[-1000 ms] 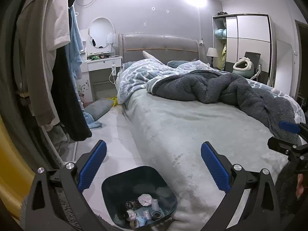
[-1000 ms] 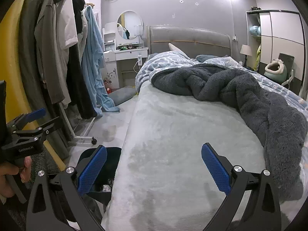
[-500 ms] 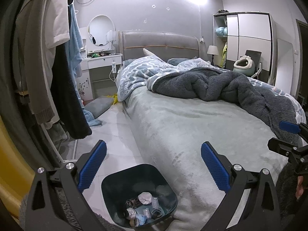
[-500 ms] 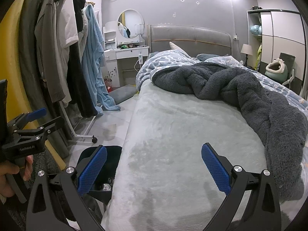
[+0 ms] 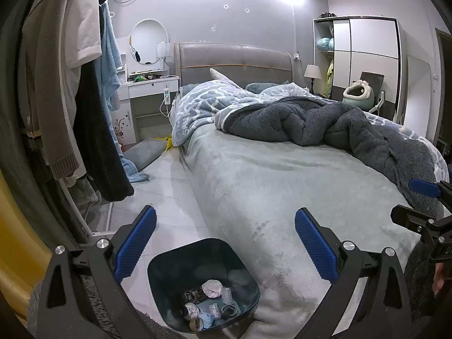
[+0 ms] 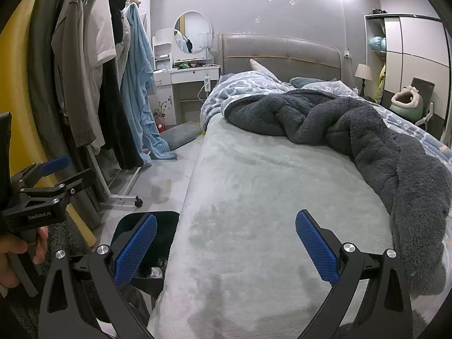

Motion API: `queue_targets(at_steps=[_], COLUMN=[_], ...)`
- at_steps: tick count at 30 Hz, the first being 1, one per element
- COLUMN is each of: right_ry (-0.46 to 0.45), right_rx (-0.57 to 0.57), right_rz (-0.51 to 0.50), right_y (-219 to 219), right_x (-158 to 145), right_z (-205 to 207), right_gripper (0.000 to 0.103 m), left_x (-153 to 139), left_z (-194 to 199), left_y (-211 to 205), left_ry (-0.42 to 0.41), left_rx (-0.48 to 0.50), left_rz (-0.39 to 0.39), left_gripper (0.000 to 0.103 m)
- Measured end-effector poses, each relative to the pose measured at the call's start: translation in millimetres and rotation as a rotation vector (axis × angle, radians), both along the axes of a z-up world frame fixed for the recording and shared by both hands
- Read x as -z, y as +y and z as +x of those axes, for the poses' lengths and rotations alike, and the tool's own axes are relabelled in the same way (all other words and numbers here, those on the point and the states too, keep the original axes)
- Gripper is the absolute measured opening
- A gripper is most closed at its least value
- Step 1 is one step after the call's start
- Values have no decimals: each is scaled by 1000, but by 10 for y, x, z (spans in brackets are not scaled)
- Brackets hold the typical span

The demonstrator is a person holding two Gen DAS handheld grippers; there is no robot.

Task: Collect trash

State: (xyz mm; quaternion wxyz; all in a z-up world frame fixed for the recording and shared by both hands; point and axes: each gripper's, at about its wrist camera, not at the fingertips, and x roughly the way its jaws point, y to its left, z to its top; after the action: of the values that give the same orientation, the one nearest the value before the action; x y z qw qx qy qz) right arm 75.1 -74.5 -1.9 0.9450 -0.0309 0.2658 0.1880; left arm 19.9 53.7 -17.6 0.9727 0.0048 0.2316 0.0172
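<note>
Both empty: left hand-held gripper (image 5: pixel 224 243) and right hand-held gripper (image 6: pixel 226 247) gape wide, trash bin (image 5: pixel 202 284) parked right under the left, handy for drops.

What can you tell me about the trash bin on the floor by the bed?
The dark teal plastic trash bin has a squarish, rounded-corner mouth and no lid. It stands upright on the pale tiled floor, tight against the side of the grey-blanketed bed, seemingly touching the blanket. At its bottom lies crumpled trash: white tissues, clear wrappers, something pale blue. It is far from full. In the right wrist view a blue finger partly hides it.
</note>
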Motion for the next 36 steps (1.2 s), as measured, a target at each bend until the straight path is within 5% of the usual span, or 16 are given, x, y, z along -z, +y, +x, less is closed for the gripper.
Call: queue_targets(at_steps=[36], right_ry=[-2], right_rx=[-4], right_rz=[-8], right_y=[13], right_x=[6], right_z=[-12], right_gripper=[100], left_x=[15], left_z=[7], left_y=[-10], left_ry=[8], left_rx=[-4], left_rz=[-3], left_gripper=[100])
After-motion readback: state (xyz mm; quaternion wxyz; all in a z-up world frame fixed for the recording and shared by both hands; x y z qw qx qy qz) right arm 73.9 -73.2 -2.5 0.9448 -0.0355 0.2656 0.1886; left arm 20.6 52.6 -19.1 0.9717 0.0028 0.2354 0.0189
